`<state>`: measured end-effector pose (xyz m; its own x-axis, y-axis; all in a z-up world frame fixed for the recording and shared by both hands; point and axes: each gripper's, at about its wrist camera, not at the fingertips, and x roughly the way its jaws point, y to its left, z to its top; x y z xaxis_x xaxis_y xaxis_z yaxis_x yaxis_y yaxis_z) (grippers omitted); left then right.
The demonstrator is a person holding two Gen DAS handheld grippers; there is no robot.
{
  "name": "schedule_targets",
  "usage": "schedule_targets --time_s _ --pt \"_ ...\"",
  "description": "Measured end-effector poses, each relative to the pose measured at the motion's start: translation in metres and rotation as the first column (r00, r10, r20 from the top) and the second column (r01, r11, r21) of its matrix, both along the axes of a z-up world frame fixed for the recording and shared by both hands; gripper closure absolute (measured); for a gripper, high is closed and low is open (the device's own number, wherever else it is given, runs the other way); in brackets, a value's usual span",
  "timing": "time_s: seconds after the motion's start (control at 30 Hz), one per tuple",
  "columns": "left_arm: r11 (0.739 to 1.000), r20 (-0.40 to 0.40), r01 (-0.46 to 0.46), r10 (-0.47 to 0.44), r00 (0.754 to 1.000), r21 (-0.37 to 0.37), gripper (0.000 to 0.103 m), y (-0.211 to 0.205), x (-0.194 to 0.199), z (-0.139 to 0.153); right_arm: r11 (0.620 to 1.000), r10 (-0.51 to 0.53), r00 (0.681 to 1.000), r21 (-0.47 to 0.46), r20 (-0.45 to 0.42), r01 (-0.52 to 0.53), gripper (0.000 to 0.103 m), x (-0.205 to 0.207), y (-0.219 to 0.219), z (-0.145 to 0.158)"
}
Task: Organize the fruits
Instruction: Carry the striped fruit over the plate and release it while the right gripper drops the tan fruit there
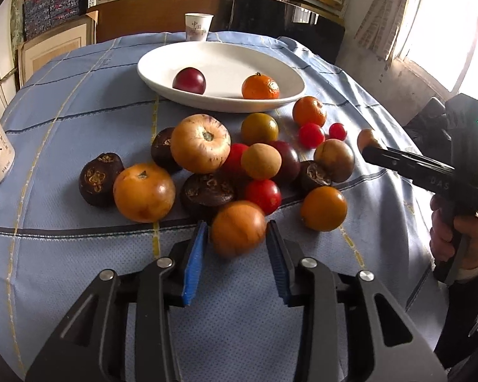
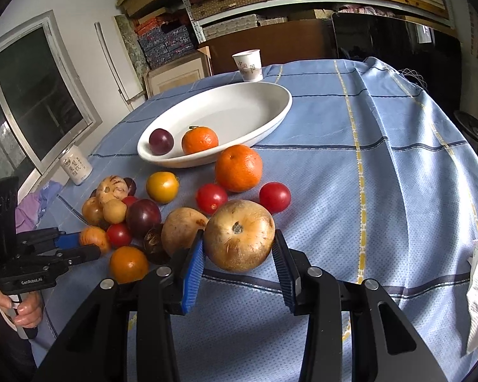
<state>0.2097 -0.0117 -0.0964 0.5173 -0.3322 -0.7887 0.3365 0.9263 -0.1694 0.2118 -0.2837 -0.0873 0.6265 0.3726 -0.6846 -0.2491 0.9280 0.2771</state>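
Only 2 fruits, a plum (image 1: 189,80) and a mandarin (image 1: 260,87), lie in the white dish (image 1: 162,90); the rest crowd the surface (image 1: 79,254). The left tool (image 1: 235,238) brackets an orange-brown fruit (image 1: 238,227), the right tool (image 2: 239,248) a tan fruit (image 2: 239,235); contact is unclear.

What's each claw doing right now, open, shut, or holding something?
Left claw: open around an orange-brown fruit, grip cannot be told.
Right claw: open around a tan round fruit, grip cannot be told.
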Motion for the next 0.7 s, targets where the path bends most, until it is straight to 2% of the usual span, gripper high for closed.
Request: schedule_targets --time_s 0.1,0.3,0.57,0.7 --pt "1.0 0.017 -0.015 0.015 1.0 -0.008 0.066 0.001 0.002 0.003 1.0 0.005 1.0 -0.003 0.0 -0.005 0.061 -0.001 0.002 0.0" --pt "0.999 0.03 -0.014 0.013 0.999 0.036 0.068 -0.003 -0.004 0.004 1.0 0.001 1.0 -0.003 -0.002 -0.001 0.061 -0.003 0.001 0.0" --pt "0.998 0.003 -0.017 0.017 1.0 0.053 0.071 -0.002 -0.003 -0.001 1.0 -0.001 1.0 -0.006 0.005 0.001 0.061 -0.005 0.002 0.001" --pt "0.996 0.034 -0.017 0.014 0.999 0.082 0.071 -0.003 -0.009 0.009 0.999 -0.007 1.0 0.045 0.006 0.007 0.061 -0.003 -0.002 0.004"
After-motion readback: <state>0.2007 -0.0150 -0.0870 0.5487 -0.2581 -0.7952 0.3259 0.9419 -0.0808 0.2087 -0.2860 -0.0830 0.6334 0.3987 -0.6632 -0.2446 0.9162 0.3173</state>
